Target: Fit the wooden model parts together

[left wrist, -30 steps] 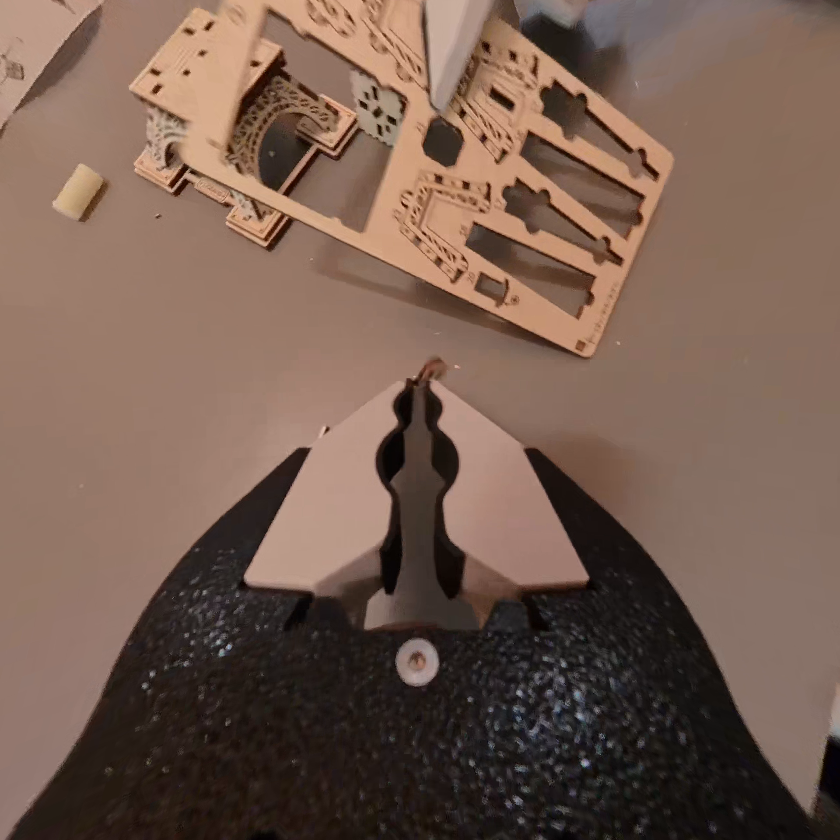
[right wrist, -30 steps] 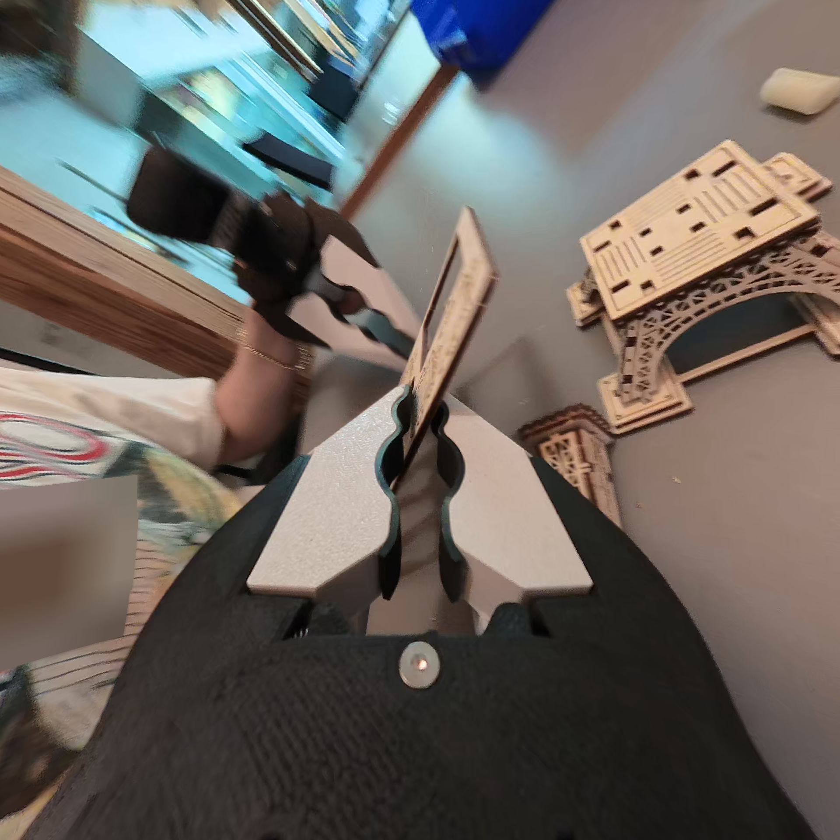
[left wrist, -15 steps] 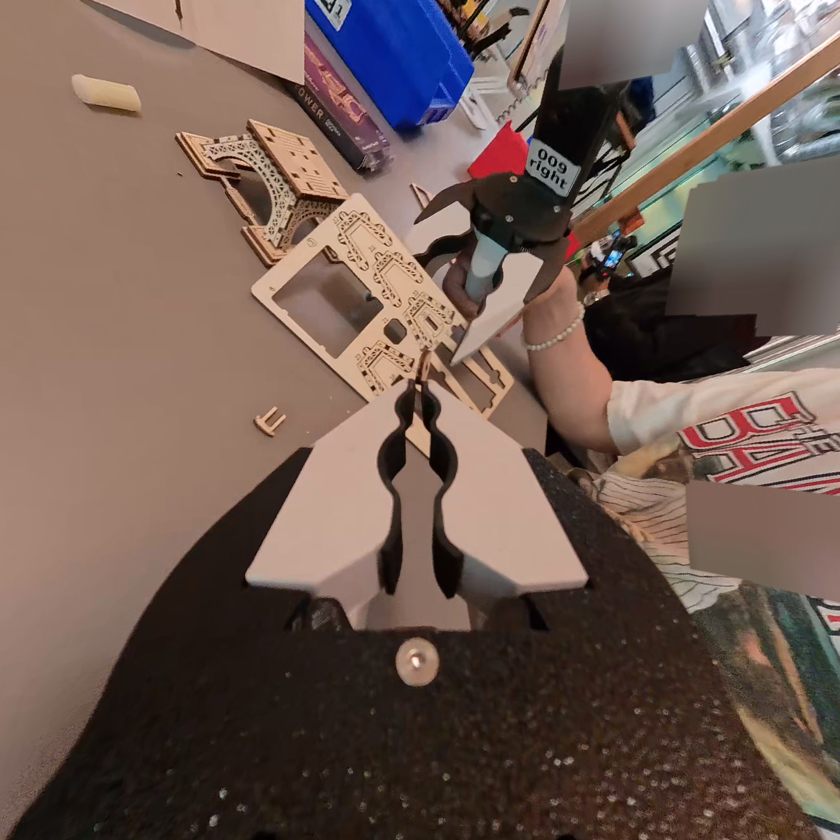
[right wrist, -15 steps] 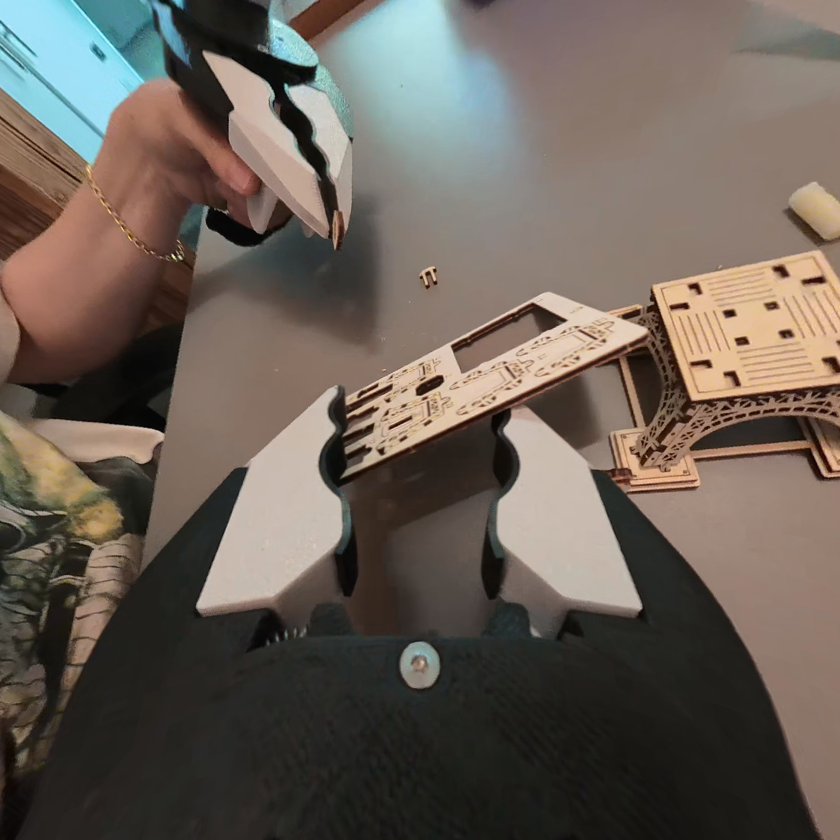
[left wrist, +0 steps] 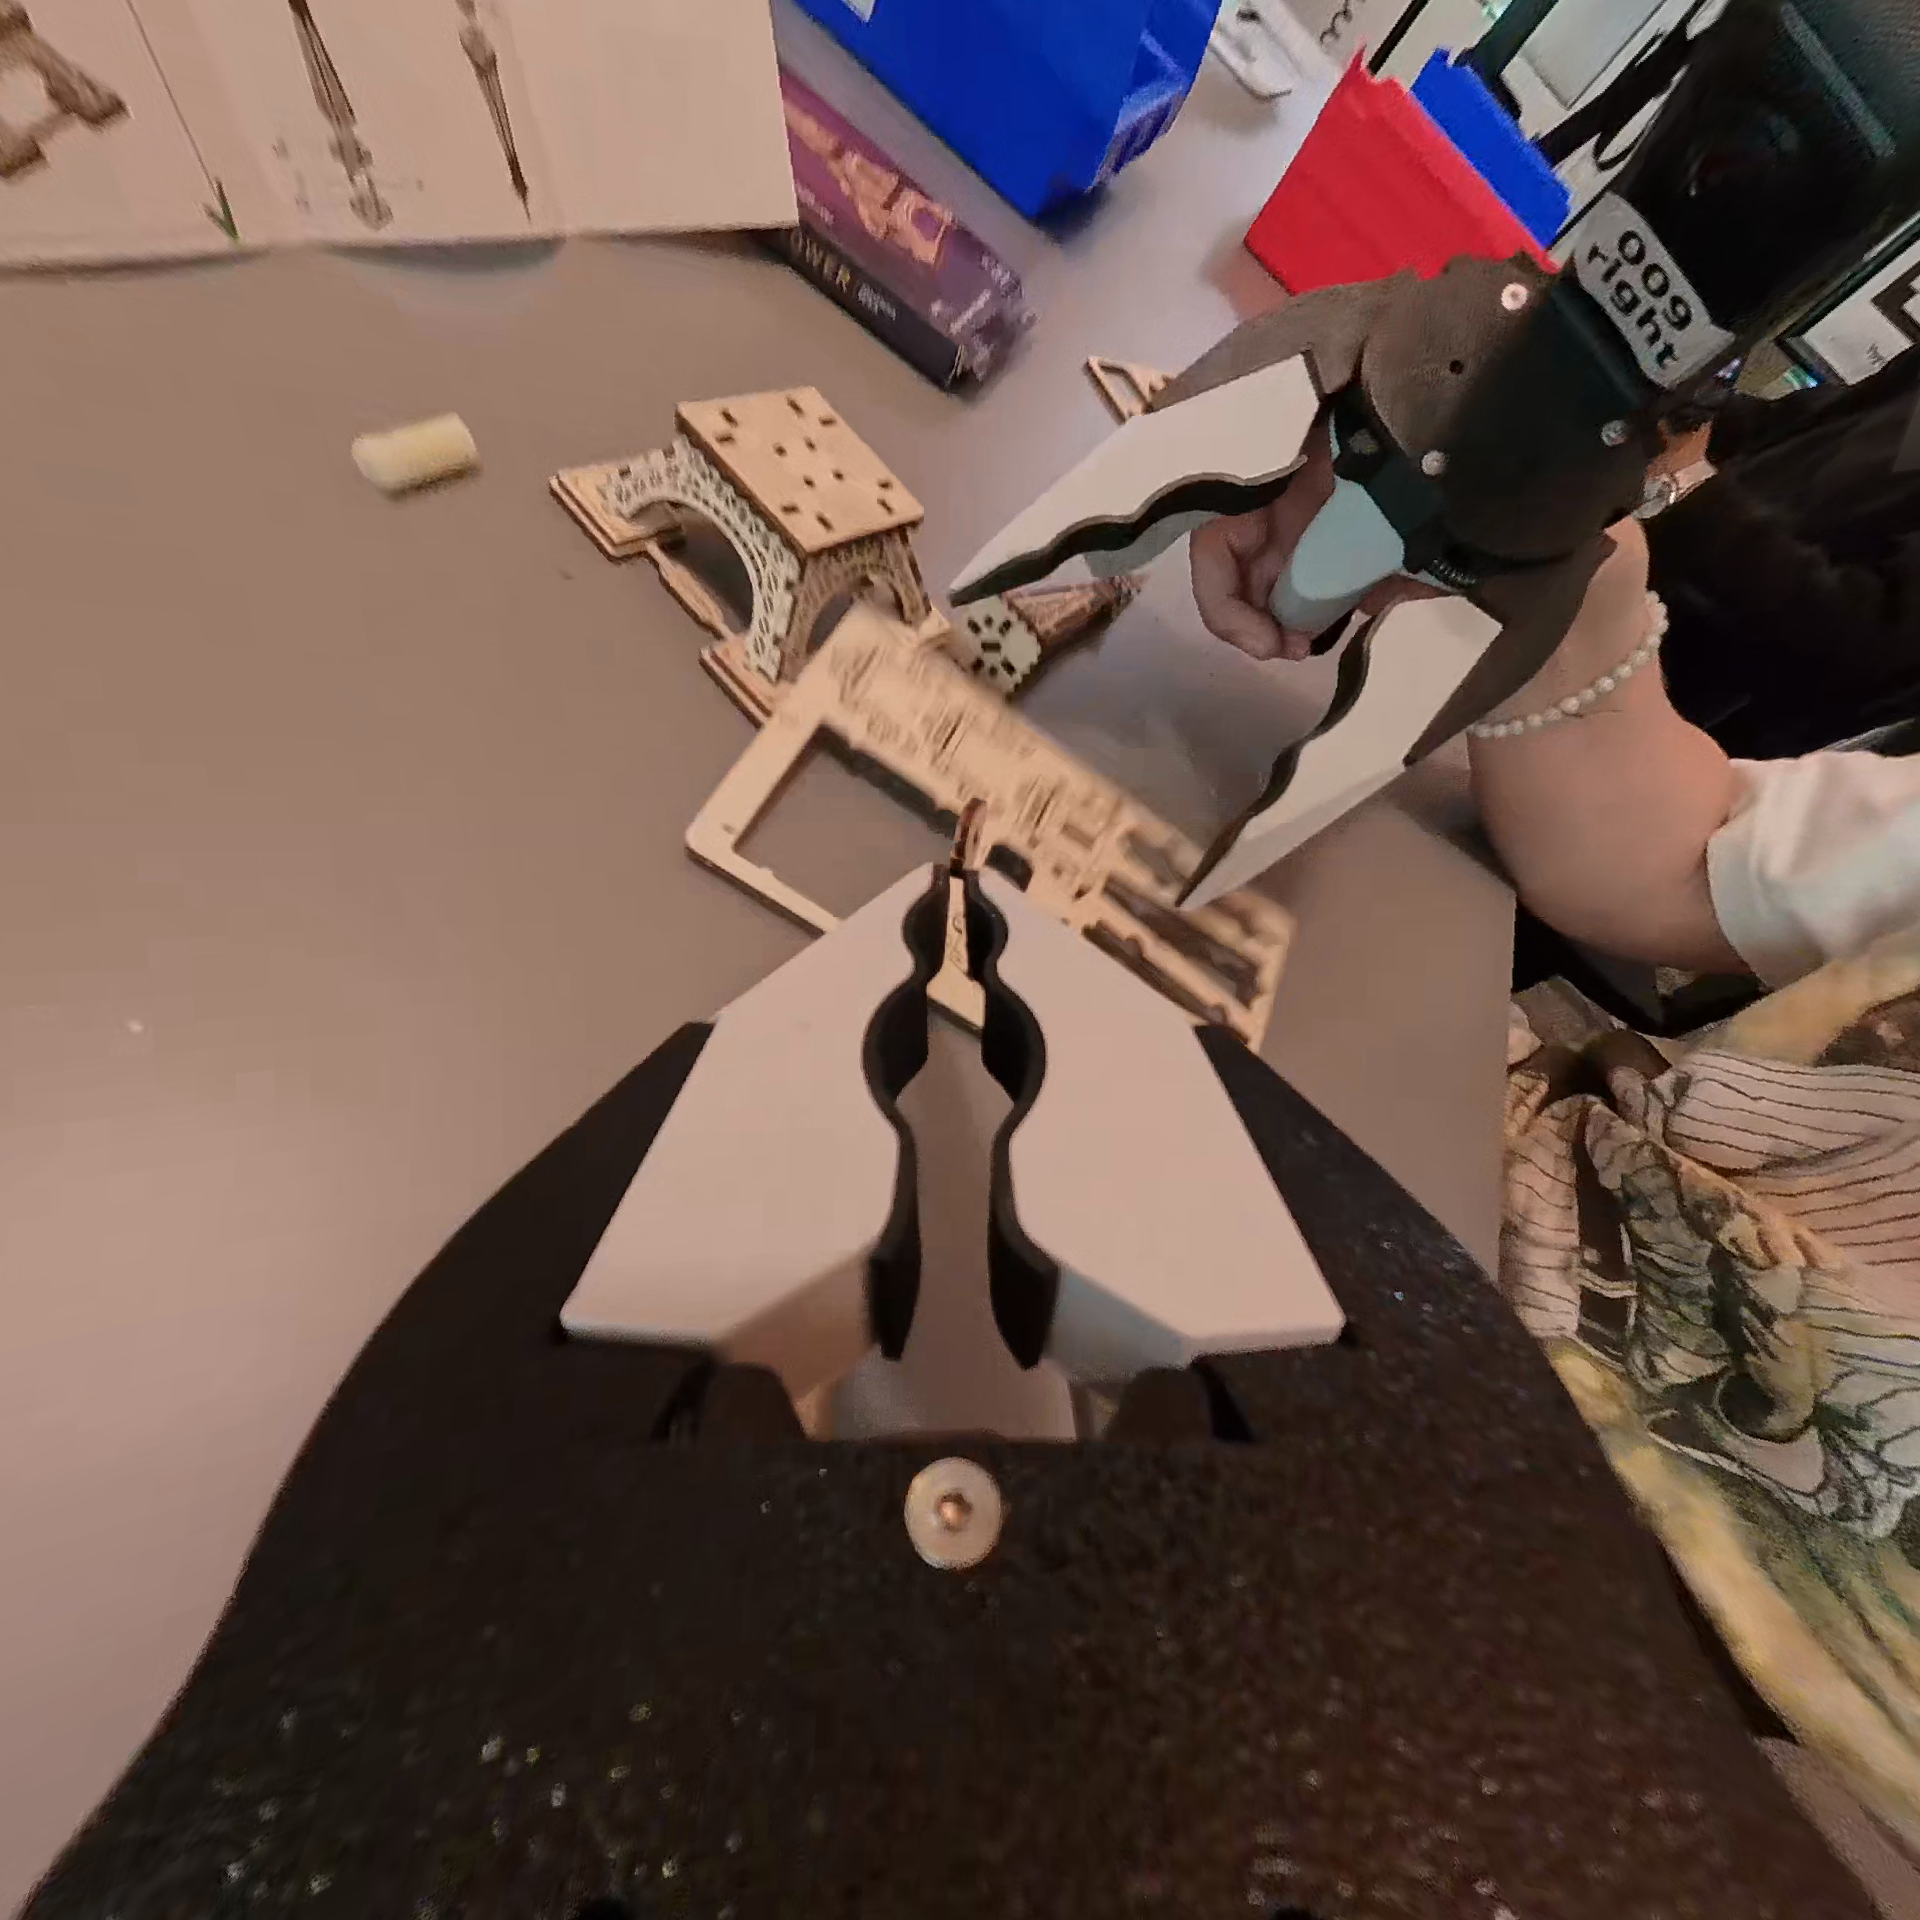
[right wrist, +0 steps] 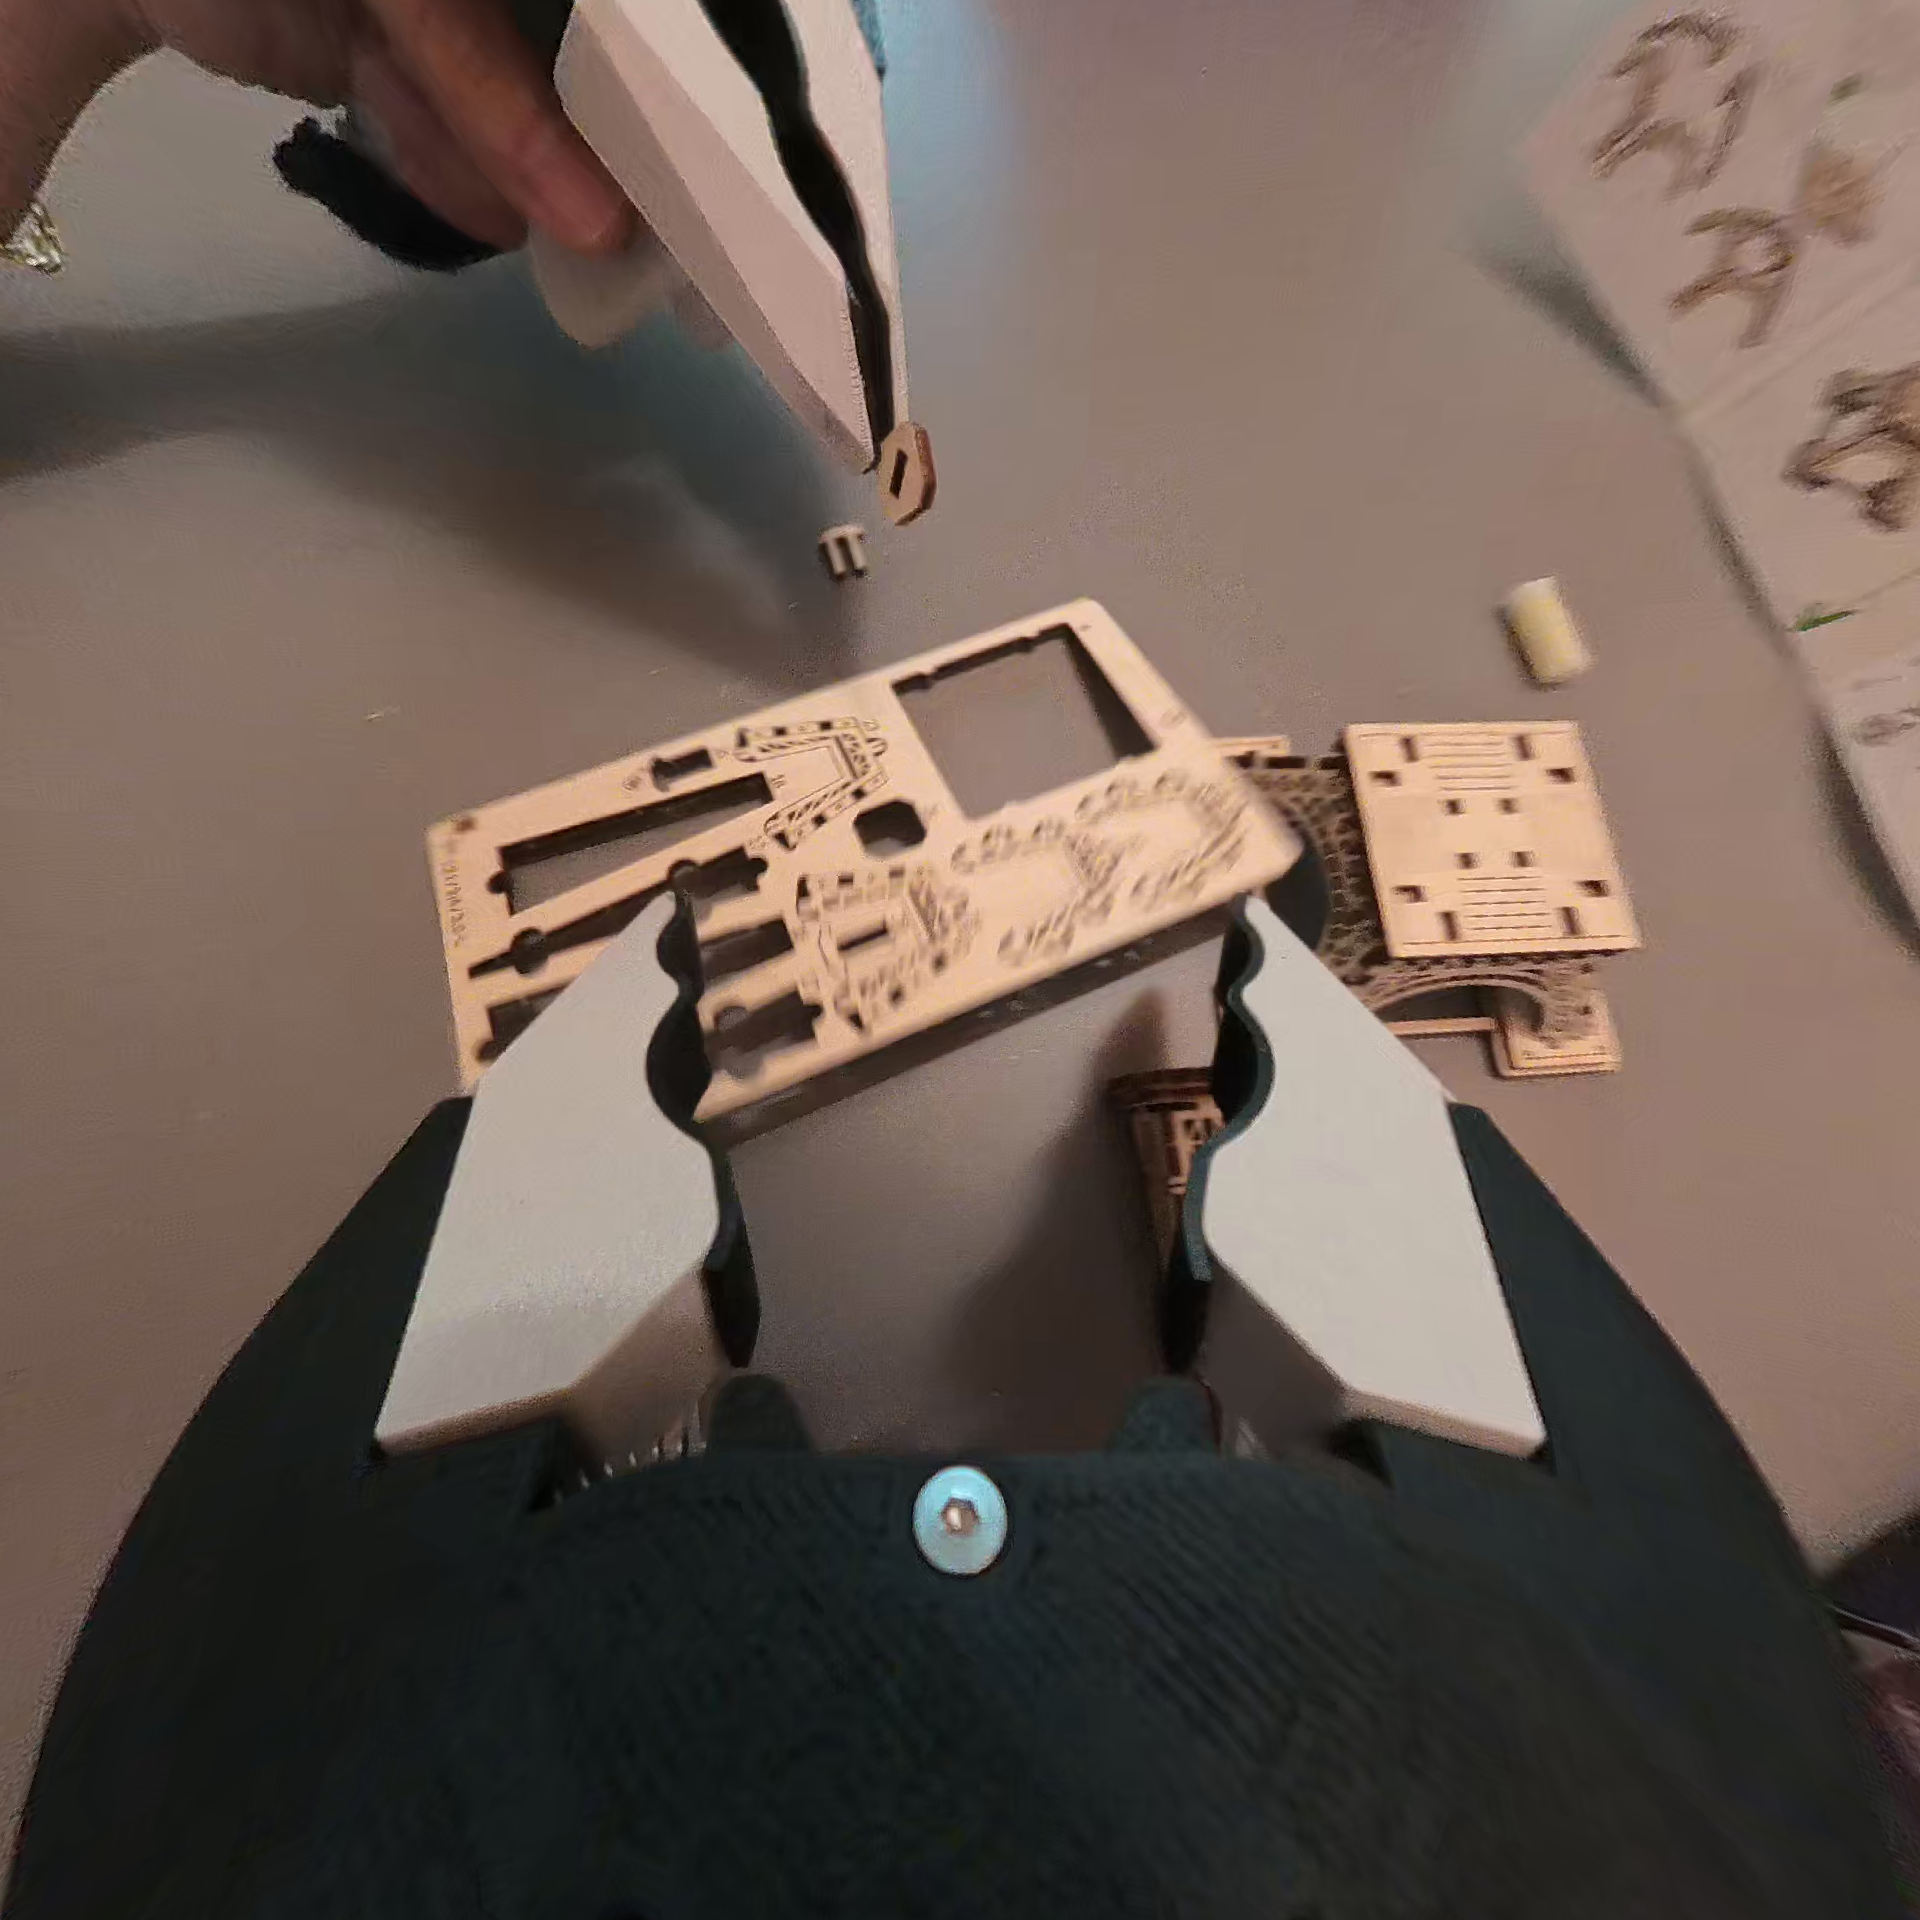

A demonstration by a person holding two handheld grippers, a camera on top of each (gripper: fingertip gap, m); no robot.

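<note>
My left gripper is shut on a small octagonal wooden piece that sticks out of its tips. It also shows in the right wrist view, with the piece held above the table. My right gripper is open and empty, its jaws wide apart over the near edge of the punched wooden parts sheet. The sheet's right end is blurred. In the left wrist view the right gripper hovers open over the sheet. The arched wooden tower base stands beside the sheet.
A lattice tower section lies near my right finger. A tiny wooden clip and a cream cylinder lie on the grey table. An instruction sheet, a purple box and blue and red bins line the far side. One gripper's finger ends stand about 8 centimetres off the other's.
My right gripper opened and let go of the parts sheet, which dropped from upright to the table. My left gripper kept hold of the small piece and swung round.
</note>
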